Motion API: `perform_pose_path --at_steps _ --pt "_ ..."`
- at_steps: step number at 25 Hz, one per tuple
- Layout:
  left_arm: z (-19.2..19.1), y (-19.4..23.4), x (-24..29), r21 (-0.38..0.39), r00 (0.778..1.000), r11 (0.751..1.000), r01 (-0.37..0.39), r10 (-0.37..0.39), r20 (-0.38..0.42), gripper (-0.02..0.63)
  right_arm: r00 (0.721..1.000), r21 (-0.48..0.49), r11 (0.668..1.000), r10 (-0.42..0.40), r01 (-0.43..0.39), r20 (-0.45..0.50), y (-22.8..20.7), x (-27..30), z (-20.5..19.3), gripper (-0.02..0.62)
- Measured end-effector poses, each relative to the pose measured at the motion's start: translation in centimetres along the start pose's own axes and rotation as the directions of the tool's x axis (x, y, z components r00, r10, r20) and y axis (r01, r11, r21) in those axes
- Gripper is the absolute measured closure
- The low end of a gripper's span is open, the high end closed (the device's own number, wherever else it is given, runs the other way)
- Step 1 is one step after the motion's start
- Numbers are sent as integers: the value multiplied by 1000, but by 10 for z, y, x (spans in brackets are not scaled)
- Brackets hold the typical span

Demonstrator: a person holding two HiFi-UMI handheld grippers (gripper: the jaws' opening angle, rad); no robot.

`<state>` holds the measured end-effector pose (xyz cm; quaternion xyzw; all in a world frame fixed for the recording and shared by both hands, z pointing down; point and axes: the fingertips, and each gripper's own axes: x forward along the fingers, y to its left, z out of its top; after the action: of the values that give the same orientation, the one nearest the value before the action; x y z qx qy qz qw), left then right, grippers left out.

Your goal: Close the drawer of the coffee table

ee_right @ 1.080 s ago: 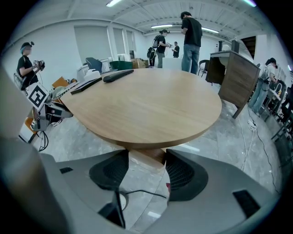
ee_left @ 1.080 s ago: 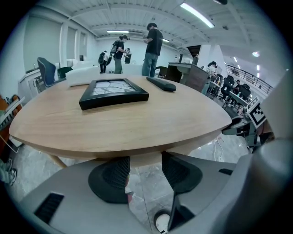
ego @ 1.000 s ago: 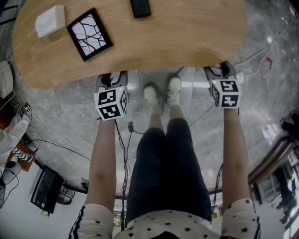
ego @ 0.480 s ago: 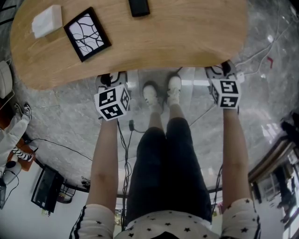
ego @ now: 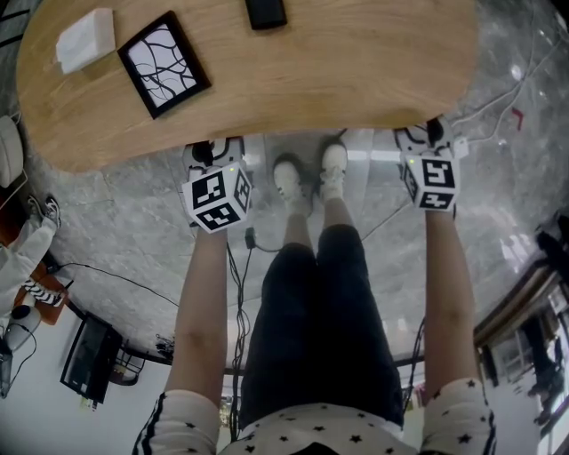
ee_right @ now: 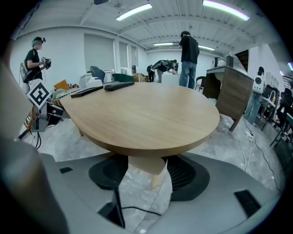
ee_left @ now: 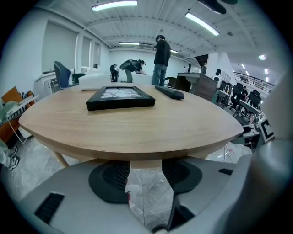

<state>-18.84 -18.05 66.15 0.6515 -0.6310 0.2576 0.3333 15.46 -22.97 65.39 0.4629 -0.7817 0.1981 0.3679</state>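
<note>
Both grippers are up at the near edge of the coffee table (ego: 338, 71), one toward each end of that long oval top, and the person stands between them with white shoes (ego: 307, 176) on the grey marble floor (ego: 116, 222).

Left gripper (ee_left: 145, 171): jaws apart, nothing clamped. Its tips sit just under the table rim, and a pale wood piece (ee_left: 145, 163) below the rim shows in the gap between them; whether that is the drawer front I can't tell.

Right gripper (ee_right: 146, 176): same story, jaws spread wide and holding nothing. Between them there is more pale wood under the rim, with a table leg (ee_right: 156, 179) dropping to the floor behind it.

No view shows the drawer clearly as a drawer — only that wood tucked beneath the top.

On the tabletop, well away from both grippers, a black picture frame (ego: 164, 64) lies flat. A white box (ego: 85, 39) is just beside it toward the left end, and a dark remote (ego: 266, 13) is at the far edge. A black cable (ego: 233, 267) trails across the floor near the person's left leg. Further back in the room, people stand among desks.
</note>
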Motion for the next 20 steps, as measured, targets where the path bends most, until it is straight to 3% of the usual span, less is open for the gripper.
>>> perform_pose_path --at_steps 11,20 --pt "3 1 4 6 998 1000 -23 23 58 383 998 8 1000 -30 29 55 -3 4 -1 336" --pt "-2 -1 -1 -37 1000 999 -5 6 28 383 992 96 988 -121 118 27 -6 -3 -4 337"
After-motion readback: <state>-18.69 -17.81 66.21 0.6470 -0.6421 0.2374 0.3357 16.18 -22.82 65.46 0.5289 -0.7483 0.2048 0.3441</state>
